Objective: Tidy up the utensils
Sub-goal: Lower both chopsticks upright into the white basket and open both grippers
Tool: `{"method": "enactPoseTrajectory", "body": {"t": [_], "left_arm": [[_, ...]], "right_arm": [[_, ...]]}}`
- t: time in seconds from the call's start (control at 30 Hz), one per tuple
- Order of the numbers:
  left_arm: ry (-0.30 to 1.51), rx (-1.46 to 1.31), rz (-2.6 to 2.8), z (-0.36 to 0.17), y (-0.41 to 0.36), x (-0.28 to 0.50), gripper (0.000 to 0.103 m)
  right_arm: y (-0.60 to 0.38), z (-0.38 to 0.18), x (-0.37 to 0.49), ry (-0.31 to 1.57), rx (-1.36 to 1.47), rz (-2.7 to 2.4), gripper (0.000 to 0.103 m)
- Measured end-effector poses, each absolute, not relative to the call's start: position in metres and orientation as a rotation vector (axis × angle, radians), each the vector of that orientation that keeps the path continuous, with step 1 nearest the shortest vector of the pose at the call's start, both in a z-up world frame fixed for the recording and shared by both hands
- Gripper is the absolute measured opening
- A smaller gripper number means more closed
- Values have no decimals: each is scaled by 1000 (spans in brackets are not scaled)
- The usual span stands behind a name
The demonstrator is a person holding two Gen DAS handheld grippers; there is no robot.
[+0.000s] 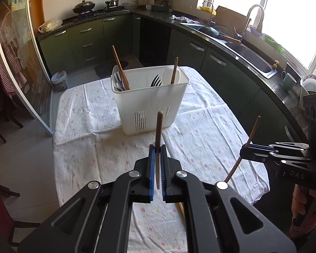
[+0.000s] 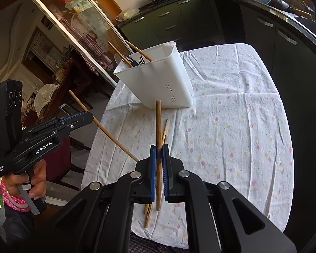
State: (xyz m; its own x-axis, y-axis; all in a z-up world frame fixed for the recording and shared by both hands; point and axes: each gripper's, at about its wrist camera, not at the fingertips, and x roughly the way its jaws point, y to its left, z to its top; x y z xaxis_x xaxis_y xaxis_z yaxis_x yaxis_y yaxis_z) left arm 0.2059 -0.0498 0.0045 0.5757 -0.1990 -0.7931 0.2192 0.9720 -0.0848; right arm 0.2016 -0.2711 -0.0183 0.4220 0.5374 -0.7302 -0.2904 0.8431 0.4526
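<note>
The left gripper (image 1: 157,147) pinches one chopstick (image 1: 158,135) upright, low on its shaft. The right gripper (image 2: 159,147) pinches another stick (image 2: 158,139) the same way. Each sits in a thin grip with a long free end, so either could swivel or slide out on the way. Two more sticks (image 2: 155,177) lie crossed on the bench (image 2: 231,126) just below, and a low sweep could knock them off the edge. Farther on stands the caddy (image 1: 151,103), already holding forks and sticks. A tilted stick could catch its rim or tip the light box.
</note>
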Motion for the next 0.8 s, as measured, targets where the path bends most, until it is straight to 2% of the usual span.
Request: {"method": "enactPoseTrajectory", "body": {"t": [0.27,0.57,0.8], "left_arm": [[790,-4,-244,66,-51,214,5],[585,-30,-175,146,-48,239,5],[595,9,-102,131,-51,275,5]], "right_arm": [[-284,10,200,940,276,517,6],[-297,17,199,919,285,510,6],[-306,26,196,898,288,506,6]]}}
